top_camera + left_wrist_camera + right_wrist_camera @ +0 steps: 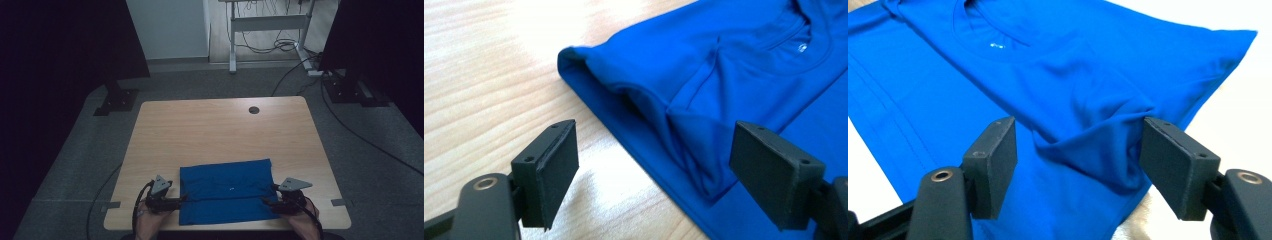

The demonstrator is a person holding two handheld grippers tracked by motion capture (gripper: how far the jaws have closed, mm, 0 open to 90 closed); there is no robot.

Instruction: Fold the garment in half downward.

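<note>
A blue T-shirt lies folded flat near the front edge of the wooden table, its collar visible in both gripper views. My left gripper sits at the shirt's left edge. In the left gripper view the left gripper is open, with a puckered fold of the shirt between its jaws and clear of both pads. My right gripper is at the shirt's right edge. In the right gripper view the right gripper is also open over a raised crease of the shirt, pads apart from the fabric.
A round cable hole sits near the table's far edge. Beyond the table, a dark panel stands on a black foot at the left, a white desk frame is at the back, and cables trail over the grey floor at the right.
</note>
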